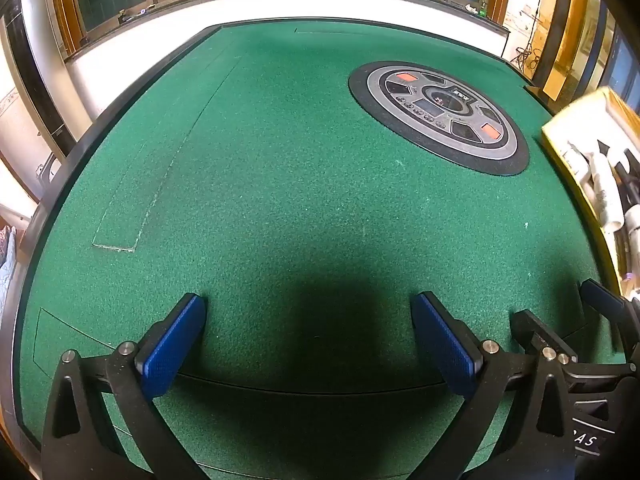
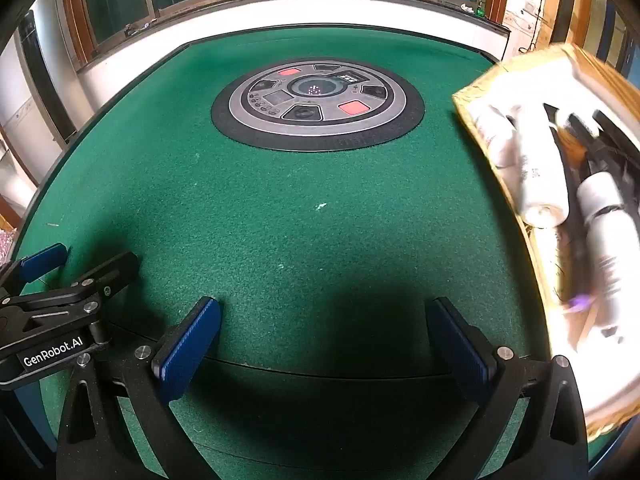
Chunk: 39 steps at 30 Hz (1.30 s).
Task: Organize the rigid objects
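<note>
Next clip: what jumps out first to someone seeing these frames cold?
The green felt table fills both views, with a round grey control panel set into its middle. At the right edge sits a yellow box holding white bottles and dark items, blurred in the right wrist view. Both grippers, left and right, hang open and empty over the near felt.

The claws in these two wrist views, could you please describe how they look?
Both match: the left claw and right claw have black skeletal frames with triangular cutouts and silver pivot bolts. Each finger carries a flat blue pad with fine cross-hatched texture. The left claw's body bears a white "GenRobot.AI" label. No cables or sleeves show.
</note>
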Motion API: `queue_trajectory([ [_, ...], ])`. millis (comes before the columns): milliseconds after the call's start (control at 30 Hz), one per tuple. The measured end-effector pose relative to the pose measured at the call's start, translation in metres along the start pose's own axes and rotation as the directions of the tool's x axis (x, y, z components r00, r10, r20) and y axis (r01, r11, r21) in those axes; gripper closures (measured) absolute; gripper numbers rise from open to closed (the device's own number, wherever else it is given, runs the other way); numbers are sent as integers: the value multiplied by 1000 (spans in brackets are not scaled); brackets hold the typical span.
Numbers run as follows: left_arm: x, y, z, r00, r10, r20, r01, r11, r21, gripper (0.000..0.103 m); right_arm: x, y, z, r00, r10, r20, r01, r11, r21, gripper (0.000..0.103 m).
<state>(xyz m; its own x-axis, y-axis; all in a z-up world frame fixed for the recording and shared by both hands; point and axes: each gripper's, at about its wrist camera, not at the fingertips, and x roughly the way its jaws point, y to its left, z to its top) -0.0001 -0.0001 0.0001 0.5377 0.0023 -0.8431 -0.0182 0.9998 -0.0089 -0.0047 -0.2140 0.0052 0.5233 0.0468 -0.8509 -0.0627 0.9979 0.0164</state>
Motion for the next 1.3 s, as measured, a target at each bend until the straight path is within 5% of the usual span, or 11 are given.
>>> queue_trajectory([
  [1300, 1, 0, -1, 1000, -1, 1, 1, 1000, 0, 0, 2, 5, 3, 1000, -3, -2, 3, 1000, 4, 1],
])
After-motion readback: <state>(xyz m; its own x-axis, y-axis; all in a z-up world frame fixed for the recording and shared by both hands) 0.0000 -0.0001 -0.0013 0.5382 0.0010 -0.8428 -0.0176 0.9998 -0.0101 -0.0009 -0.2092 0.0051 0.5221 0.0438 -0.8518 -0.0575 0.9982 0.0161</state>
